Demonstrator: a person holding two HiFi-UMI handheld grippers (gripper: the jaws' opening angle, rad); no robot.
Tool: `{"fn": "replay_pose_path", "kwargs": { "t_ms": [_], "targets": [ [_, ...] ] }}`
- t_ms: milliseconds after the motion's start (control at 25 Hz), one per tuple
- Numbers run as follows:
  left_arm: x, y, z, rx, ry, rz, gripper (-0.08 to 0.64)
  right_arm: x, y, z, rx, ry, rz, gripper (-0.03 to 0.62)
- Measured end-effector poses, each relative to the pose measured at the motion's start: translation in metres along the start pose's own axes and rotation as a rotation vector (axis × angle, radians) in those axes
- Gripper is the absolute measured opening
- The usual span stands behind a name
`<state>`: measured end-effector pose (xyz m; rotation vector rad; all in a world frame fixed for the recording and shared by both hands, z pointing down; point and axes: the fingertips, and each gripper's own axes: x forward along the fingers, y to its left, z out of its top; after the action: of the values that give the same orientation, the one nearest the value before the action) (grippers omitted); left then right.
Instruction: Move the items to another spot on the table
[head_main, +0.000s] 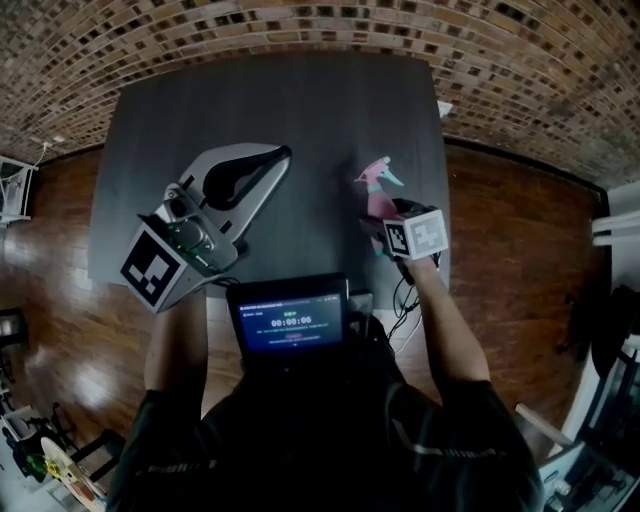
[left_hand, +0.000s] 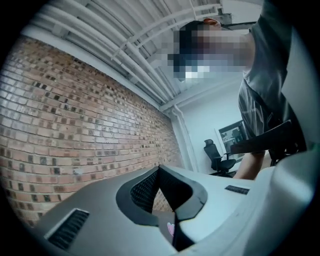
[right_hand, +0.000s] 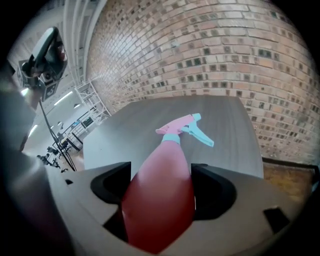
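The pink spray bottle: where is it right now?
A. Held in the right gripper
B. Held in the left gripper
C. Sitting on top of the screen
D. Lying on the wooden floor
A: in the right gripper view, the pink spray bottle sits between the two sides of the right gripper, which press on its body, with the blue trigger pointing out over the table.

A red-brown brick wall rises behind polished brown wooden floor; a black office chair stands far off.
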<state>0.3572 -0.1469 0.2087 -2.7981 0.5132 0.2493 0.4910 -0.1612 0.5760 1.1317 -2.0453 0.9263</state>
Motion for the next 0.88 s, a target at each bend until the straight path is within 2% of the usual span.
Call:
{"fn": "replay_pose_path", "kwargs": {
  "t_ms": [120,320,600,760,880],
  "targets": [
    [-0.027,0.001,0.009,0.041,0.023,0.084,-0.003,-0.001,0.034,0.022,-0.081,-0.037,0.060,0.386],
    [-0.090,0.000,0.020,0.101,0.091,0.266,-0.003,0.013,0.099,0.056,-0.256,-0.091,0.176,0.387],
    [-0.188,0.004,0.053,0.154,0.159,0.514,-0.003,0.039,0.205,0.075,-0.421,-0.073,0.354,0.387],
    [-0.251,-0.006,0.078,0.193,0.167,0.624,-0.003,0.045,0.277,0.080,-0.512,-0.073,0.421,0.387],
    [-0.284,-0.017,0.088,0.220,0.181,0.679,-0.003,0.049,0.317,0.084,-0.571,-0.078,0.461,0.387]
  ]
}}
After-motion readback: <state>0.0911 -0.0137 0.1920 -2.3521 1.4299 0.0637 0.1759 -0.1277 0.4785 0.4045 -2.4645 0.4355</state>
